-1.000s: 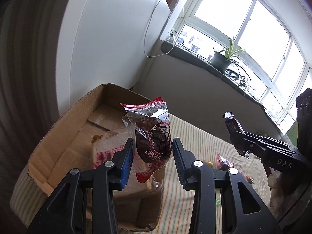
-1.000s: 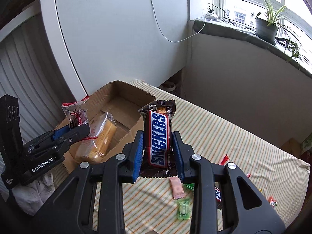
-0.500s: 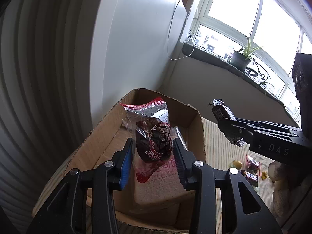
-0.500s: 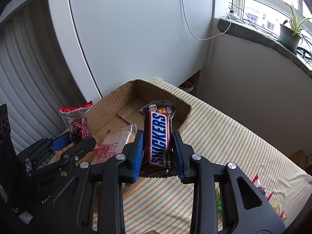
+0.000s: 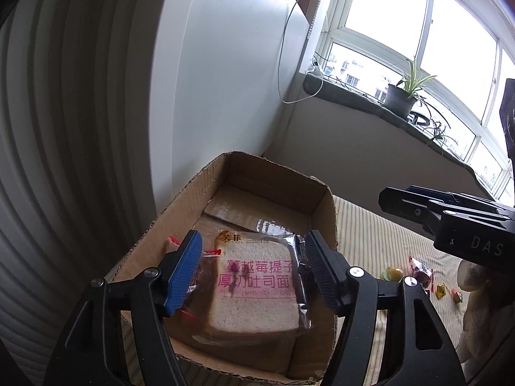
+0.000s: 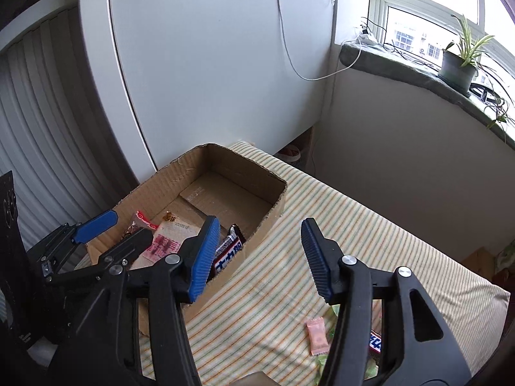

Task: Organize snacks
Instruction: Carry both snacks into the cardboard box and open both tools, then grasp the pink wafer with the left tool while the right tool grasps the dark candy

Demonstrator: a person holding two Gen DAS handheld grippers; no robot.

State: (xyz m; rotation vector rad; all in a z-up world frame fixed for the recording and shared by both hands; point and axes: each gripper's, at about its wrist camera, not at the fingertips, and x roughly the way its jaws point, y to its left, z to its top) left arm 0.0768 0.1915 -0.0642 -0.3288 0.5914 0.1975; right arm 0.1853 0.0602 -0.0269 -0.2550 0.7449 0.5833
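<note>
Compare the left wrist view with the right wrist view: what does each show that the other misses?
Left wrist only: the printed face of the toast bag, and a yellow candy on the cloth. Right wrist only: the Snickers bar against the box wall, and a pink candy. Both: the cardboard box, the red-edged snack packet, both hand-held grippers open.

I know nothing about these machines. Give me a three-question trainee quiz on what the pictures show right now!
1. True or false: the right claw grips the Snickers.
2. Where does the toast pack lie? A) windowsill B) box C) striped cloth
3. Fill in: the pink candy lies on the ____.

Key: 1. False; both the right and left claw are open, and the bar is in the box. 2. B. 3. Striped cloth.
</note>
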